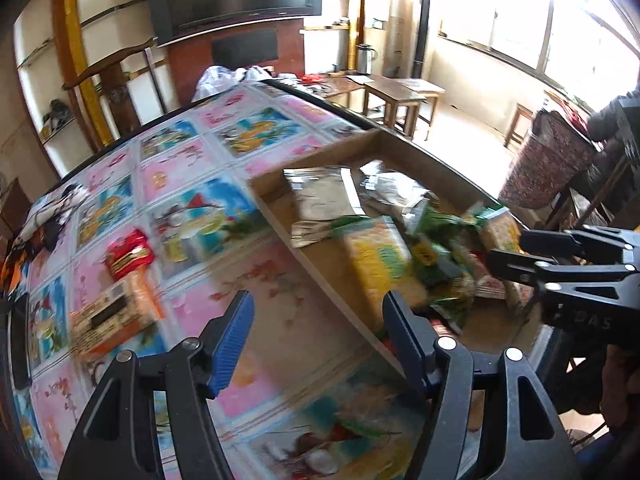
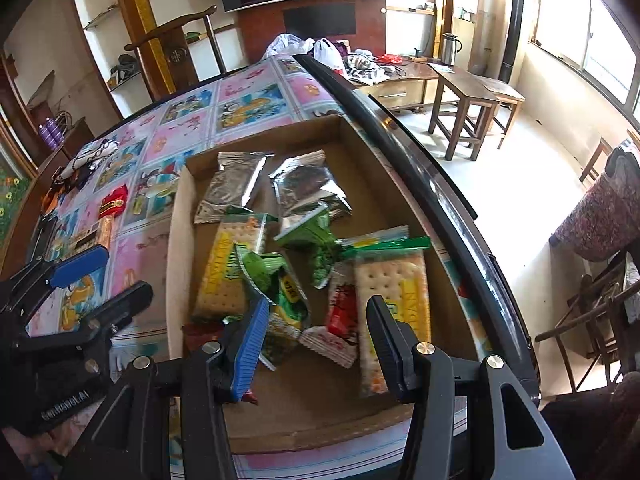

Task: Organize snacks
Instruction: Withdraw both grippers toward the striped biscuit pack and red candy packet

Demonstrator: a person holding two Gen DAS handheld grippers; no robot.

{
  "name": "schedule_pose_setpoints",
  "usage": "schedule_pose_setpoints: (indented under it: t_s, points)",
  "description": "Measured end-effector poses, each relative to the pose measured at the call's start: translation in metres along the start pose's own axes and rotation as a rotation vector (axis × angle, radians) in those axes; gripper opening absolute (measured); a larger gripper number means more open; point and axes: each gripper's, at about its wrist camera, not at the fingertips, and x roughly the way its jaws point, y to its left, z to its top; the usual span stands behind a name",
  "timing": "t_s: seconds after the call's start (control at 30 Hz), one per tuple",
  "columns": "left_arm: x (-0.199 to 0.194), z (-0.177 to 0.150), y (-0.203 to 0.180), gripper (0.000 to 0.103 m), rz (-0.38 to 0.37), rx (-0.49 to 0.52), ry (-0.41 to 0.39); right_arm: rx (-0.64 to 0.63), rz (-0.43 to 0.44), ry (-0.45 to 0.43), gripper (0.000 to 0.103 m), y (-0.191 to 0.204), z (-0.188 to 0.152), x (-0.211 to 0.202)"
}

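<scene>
A shallow cardboard box point(image 2: 182, 208) point(image 1: 280, 224) lies on the table and holds several snack packets: silver pouches point(image 2: 234, 184), green packets point(image 2: 316, 236) and cracker packs point(image 2: 390, 280). A red packet point(image 1: 130, 254) point(image 2: 114, 202) and an orange packet point(image 1: 114, 314) lie on the patterned tablecloth left of the box. My left gripper point(image 1: 318, 320) is open and empty above the cloth by the box's left wall; it also shows in the right wrist view point(image 2: 112, 276). My right gripper point(image 2: 318, 326) is open and empty over the box's near end; it also shows in the left wrist view point(image 1: 516, 256).
The table's dark rim point(image 2: 404, 140) runs along the box's right side, with floor beyond. A dark phone-like object point(image 1: 18, 340) lies at the table's left edge. Chairs, wooden stools point(image 2: 468, 96) and a TV cabinet stand behind.
</scene>
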Motion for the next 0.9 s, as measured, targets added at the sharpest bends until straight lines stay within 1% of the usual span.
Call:
schedule_pose_setpoints:
  t_s: [0.1, 0.2, 0.27, 0.37, 0.43, 0.5, 0.63, 0.7, 0.77, 0.8, 0.83, 0.9]
  points:
    - [-0.008, -0.003, 0.045, 0.072, 0.031, -0.075, -0.010, -0.009, 0.031, 0.007, 0.055, 0.006, 0.001, -0.002]
    - [-0.011, -0.007, 0.085, 0.073, 0.091, -0.130, -0.006, -0.026, 0.079, 0.019, 0.055, 0.014, -0.001, -0.004]
    - [-0.010, -0.011, 0.119, 0.073, 0.141, -0.171, 0.012, -0.041, 0.110, 0.028, 0.055, 0.019, -0.005, -0.005]
    - [-0.006, -0.015, 0.156, 0.073, 0.193, -0.187, 0.026, -0.075, 0.175, 0.048, 0.055, 0.031, -0.010, -0.005]
    - [-0.001, -0.015, 0.176, 0.073, 0.205, -0.192, 0.034, -0.103, 0.201, 0.057, 0.055, 0.041, -0.014, -0.005]
    - [0.006, -0.014, 0.191, 0.073, 0.201, -0.196, 0.044, -0.121, 0.197, 0.059, 0.055, 0.048, -0.016, -0.005]
    - [0.031, -0.011, 0.216, 0.073, 0.161, -0.188, 0.089, -0.127, 0.194, 0.070, 0.055, 0.055, -0.018, -0.003]
    - [0.042, -0.009, 0.221, 0.073, 0.144, -0.182, 0.108, -0.132, 0.190, 0.072, 0.055, 0.057, -0.019, -0.004]
    - [0.057, -0.009, 0.227, 0.073, 0.106, -0.182, 0.136, -0.138, 0.185, 0.073, 0.055, 0.059, -0.019, -0.004]
    - [0.061, -0.009, 0.227, 0.073, 0.096, -0.182, 0.144, -0.141, 0.184, 0.074, 0.055, 0.060, -0.019, -0.004]
    - [0.064, -0.010, 0.229, 0.074, 0.064, -0.186, 0.142, -0.143, 0.182, 0.075, 0.055, 0.061, -0.018, -0.004]
    - [0.064, -0.011, 0.227, 0.075, 0.037, -0.194, 0.146, -0.146, 0.183, 0.078, 0.055, 0.062, -0.019, -0.004]
